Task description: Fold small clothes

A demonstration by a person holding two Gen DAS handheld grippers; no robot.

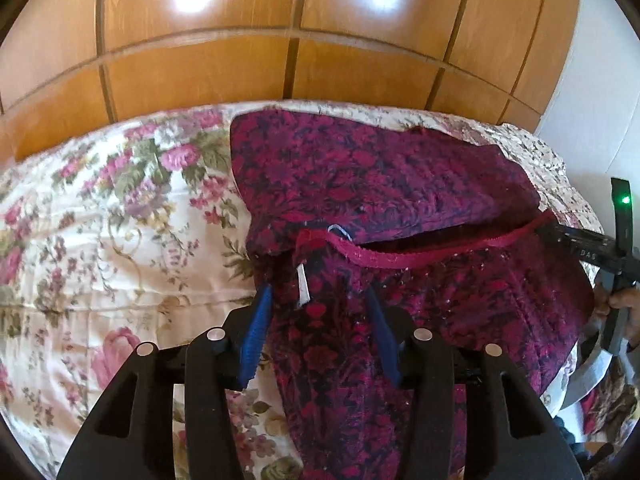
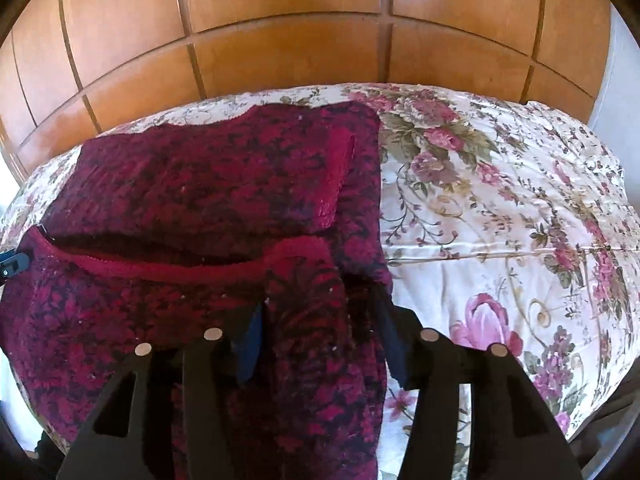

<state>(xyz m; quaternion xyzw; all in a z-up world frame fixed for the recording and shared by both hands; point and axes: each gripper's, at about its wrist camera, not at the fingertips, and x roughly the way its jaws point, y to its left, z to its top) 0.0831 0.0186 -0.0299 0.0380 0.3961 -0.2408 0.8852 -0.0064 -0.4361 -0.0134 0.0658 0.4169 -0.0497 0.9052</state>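
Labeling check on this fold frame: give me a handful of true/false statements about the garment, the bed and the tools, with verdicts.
1. The garment is dark red with a floral pattern. True.
2. It lies on a plain white sheet. False: the bedspread is cream with printed flowers.
3. Fabric sits between the fingers of the left tool. True.
4. The right tool hangs over bare bedspread, away from the garment. False: garment fabric lies between its fingers.
5. Wooden panels stand behind the bed. True.
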